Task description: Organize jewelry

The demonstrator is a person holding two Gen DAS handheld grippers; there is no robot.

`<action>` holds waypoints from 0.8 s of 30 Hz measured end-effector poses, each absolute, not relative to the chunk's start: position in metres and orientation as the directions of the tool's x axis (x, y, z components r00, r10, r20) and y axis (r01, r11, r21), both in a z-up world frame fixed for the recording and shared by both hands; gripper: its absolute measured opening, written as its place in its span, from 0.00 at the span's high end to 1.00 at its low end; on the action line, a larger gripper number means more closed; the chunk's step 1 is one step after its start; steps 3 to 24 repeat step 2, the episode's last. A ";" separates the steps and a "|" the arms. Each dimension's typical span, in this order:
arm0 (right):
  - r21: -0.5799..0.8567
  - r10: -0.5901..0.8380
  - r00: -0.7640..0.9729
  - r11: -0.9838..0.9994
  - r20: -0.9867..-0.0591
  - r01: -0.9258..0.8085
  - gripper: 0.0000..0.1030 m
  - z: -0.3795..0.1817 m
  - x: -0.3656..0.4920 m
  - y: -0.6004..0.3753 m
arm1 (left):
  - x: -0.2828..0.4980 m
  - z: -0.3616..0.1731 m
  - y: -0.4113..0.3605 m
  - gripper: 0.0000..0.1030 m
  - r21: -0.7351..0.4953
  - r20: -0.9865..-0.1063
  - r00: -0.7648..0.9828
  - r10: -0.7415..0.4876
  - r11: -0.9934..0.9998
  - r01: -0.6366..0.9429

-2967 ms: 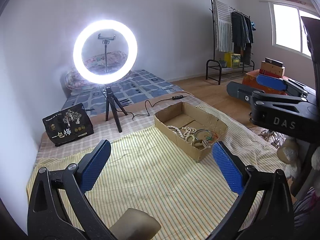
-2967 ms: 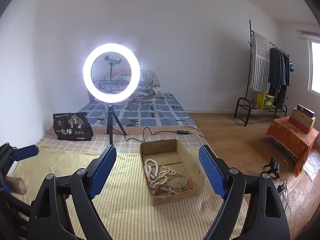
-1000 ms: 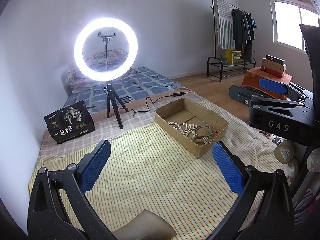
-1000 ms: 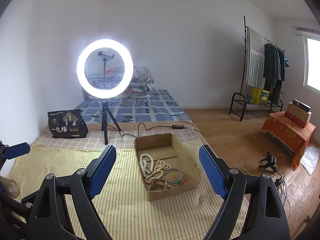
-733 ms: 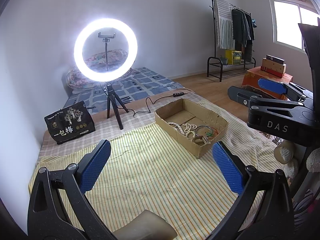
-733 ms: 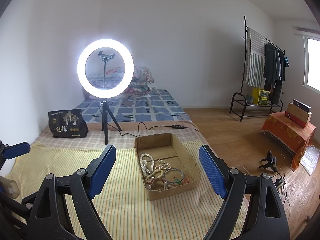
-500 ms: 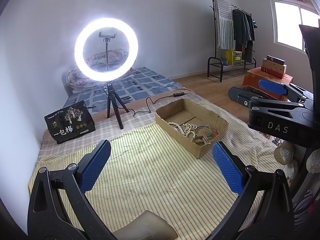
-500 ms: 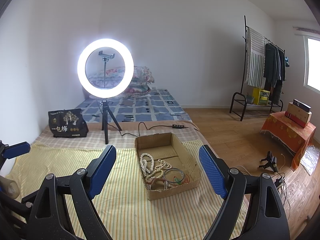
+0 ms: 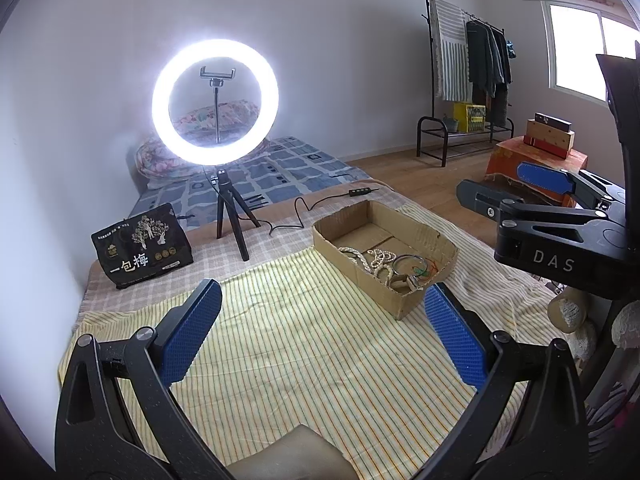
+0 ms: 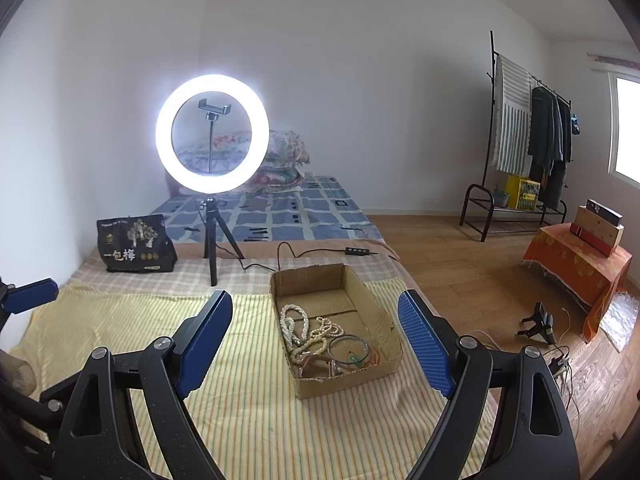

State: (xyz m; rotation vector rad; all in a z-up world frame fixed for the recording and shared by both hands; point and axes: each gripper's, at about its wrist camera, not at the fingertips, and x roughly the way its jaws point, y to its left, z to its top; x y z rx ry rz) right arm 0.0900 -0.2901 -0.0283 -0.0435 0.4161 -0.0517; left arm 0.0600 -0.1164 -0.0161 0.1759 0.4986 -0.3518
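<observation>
A shallow cardboard box (image 10: 384,330) lies on a yellow striped cloth (image 10: 256,412) on the bed. It holds a pearl necklace (image 10: 294,326), beaded strands and a metal bangle (image 10: 349,349). The box also shows in the left wrist view (image 9: 400,300) with the bangle (image 9: 409,265). My right gripper (image 10: 316,328) is open and empty, held above the cloth with the box between its blue pads. My left gripper (image 9: 322,320) is open and empty, above the cloth to the left of the box. The right gripper's body shows at the right edge of the left wrist view (image 9: 556,236).
A lit ring light on a tripod (image 10: 212,136) stands behind the cloth, its cable (image 10: 320,254) trailing behind the box. A black bag (image 10: 134,246) sits at the back left. A clothes rack (image 10: 524,148), an orange-covered stand (image 10: 576,264) and a small tripod on the floor (image 10: 538,322) are to the right.
Both grippers stay open and nearly still. The views have drifted only slightly since three seconds ago; the box and jewelry have not moved.
</observation>
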 end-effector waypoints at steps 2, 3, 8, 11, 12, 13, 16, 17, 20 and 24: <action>-0.054 -0.059 0.913 0.998 -0.404 0.041 0.18 -0.028 0.090 -0.291 | 0.059 -0.014 -0.115 0.00 0.080 -0.493 0.823 -0.281 0.928 0.365; -0.054 -0.059 0.913 0.998 -0.404 0.041 0.18 -0.028 0.090 -0.291 | 0.059 -0.014 -0.115 0.00 0.080 -0.493 0.823 -0.281 0.928 0.365; -0.054 -0.059 0.913 0.998 -0.404 0.041 0.18 -0.028 0.090 -0.291 | 0.059 -0.014 -0.115 0.00 0.080 -0.493 0.823 -0.281 0.928 0.365; -0.054 -0.059 0.913 0.998 -0.404 0.041 0.18 -0.028 0.090 -0.291 | 0.059 -0.014 -0.115 0.00 0.080 -0.493 0.823 -0.281 0.928 0.365; -0.054 -0.059 0.913 0.998 -0.404 0.041 0.18 -0.028 0.090 -0.291 | 0.059 -0.014 -0.115 0.00 0.080 -0.493 0.823 -0.281 0.928 0.365; -0.054 -0.059 0.913 0.998 -0.404 0.041 0.18 -0.028 0.090 -0.291 | 0.059 -0.014 -0.115 0.00 0.080 -0.493 0.823 -0.281 0.928 0.365; -0.054 -0.059 0.913 0.998 -0.404 0.041 0.18 -0.028 0.090 -0.291 | 0.059 -0.014 -0.115 0.00 0.080 -0.493 0.823 -0.281 0.928 0.365; -0.054 -0.059 0.913 0.998 -0.404 0.041 0.18 -0.028 0.090 -0.291 | 0.059 -0.014 -0.115 0.00 0.080 -0.493 0.823 -0.281 0.928 0.365; -0.054 -0.059 0.913 0.998 -0.404 0.041 0.18 -0.028 0.090 -0.291 | 0.059 -0.014 -0.115 0.00 0.080 -0.493 0.823 -0.281 0.928 0.365; -0.054 -0.059 0.913 0.998 -0.404 0.041 0.18 -0.028 0.090 -0.291 | 0.059 -0.014 -0.115 0.00 0.080 -0.493 0.823 -0.281 0.928 0.365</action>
